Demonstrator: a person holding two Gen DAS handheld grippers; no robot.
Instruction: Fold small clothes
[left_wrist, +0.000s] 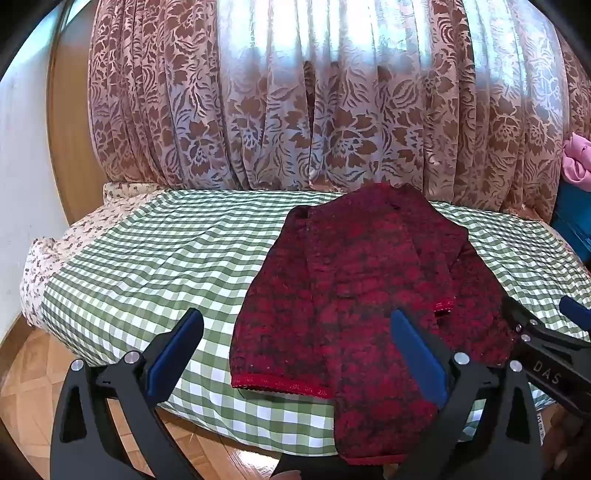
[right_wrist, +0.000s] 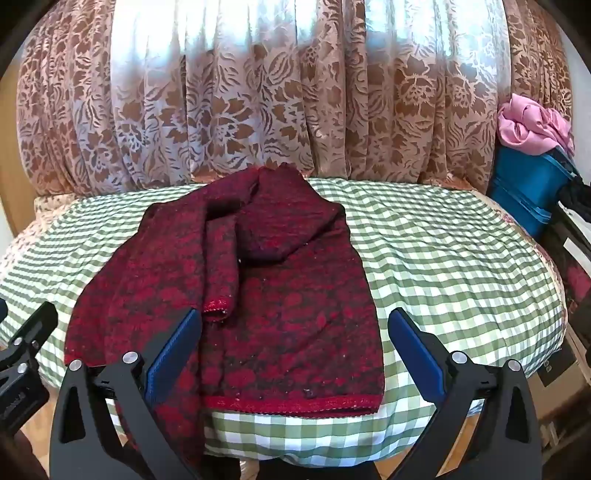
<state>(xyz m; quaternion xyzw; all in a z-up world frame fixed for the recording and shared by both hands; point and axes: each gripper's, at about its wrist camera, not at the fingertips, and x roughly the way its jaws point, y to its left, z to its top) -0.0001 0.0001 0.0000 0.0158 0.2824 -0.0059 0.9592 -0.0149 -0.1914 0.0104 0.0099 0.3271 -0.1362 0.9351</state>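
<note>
A dark red knitted sweater (left_wrist: 354, 280) lies flat on a green-and-white checked bed cover (left_wrist: 155, 258), both sleeves folded in over the body, one long part hanging over the near edge. My left gripper (left_wrist: 295, 328) hovers above the hem's left part, open, nothing between its blue pads. In the right wrist view the sweater (right_wrist: 258, 295) fills the middle of the bed cover (right_wrist: 443, 266). My right gripper (right_wrist: 293, 328) stands open above the hem's right part, empty. The right gripper (left_wrist: 554, 332) shows at the right edge of the left view; the left gripper's finger (right_wrist: 22, 350) shows at the left edge of the right view.
A brown floral curtain (left_wrist: 314, 110) hangs behind the bed. A blue box (right_wrist: 528, 195) with pink cloth (right_wrist: 532, 125) on it stands at the far right. Wooden floor (left_wrist: 26, 373) lies below the bed's near edge. Floral bedding (left_wrist: 48, 254) shows at the left end.
</note>
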